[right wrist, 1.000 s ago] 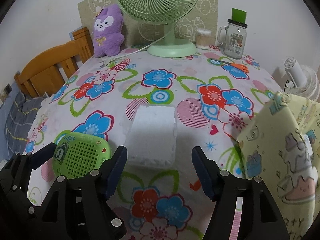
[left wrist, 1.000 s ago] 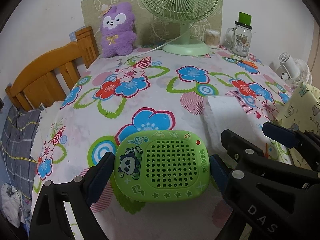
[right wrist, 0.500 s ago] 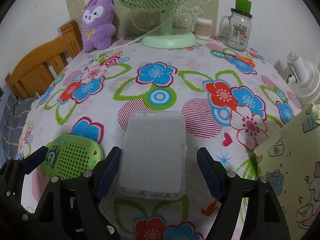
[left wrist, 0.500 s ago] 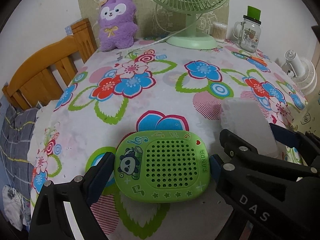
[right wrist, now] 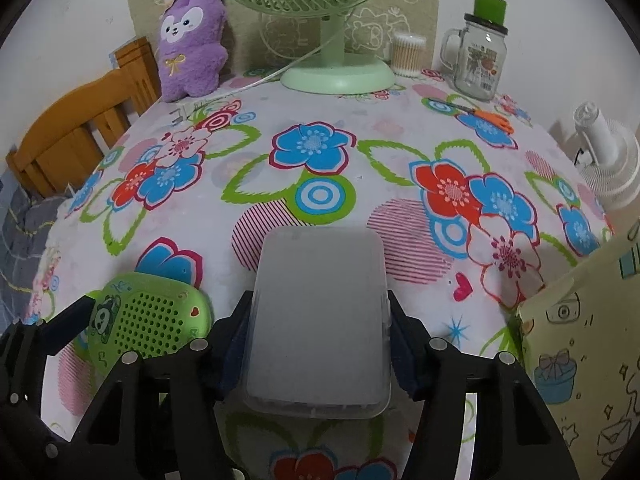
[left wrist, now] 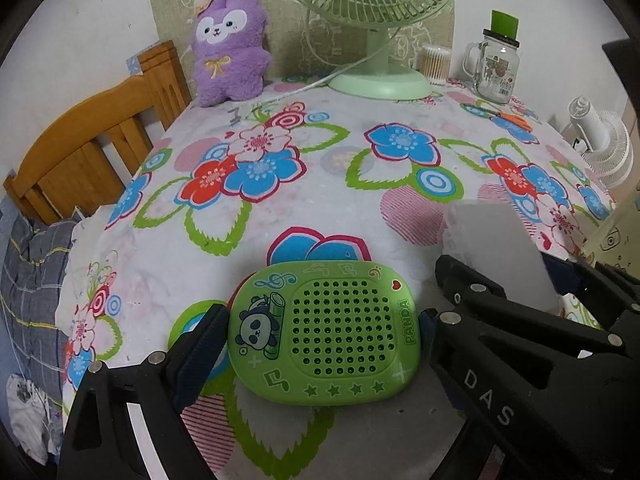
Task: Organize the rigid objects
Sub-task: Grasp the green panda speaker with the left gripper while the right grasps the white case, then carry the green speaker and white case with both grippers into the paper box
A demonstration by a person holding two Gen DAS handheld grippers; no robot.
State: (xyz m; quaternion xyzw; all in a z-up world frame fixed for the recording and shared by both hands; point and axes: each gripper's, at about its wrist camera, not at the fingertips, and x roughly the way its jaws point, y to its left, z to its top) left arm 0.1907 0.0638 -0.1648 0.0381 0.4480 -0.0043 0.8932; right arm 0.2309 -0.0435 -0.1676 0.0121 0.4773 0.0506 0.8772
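Observation:
A green panda box [left wrist: 324, 330] sits between the blue pads of my left gripper [left wrist: 322, 334], which is shut on its two short sides and holds it above the flowered tablecloth [left wrist: 280, 208]. The box also shows in the right wrist view [right wrist: 150, 322]. My right gripper [right wrist: 318, 340] is shut on a frosted white plastic box [right wrist: 320, 320], pads pressed on both long sides. That white box also shows in the left wrist view [left wrist: 496, 252], just right of the green box.
A green desk fan [right wrist: 336, 68], purple plush toy [right wrist: 190, 42], glass mug jar [right wrist: 480, 64], cotton swab tub [right wrist: 408, 54] and orange scissors [right wrist: 494, 118] line the far table edge. A yellow printed bag [right wrist: 584, 360] stands at right. A wooden chair [left wrist: 84, 160] is at left.
My right gripper moved forward around the white box and closed on it. My left gripper keeps its hold on the green box and has lifted slightly with it.

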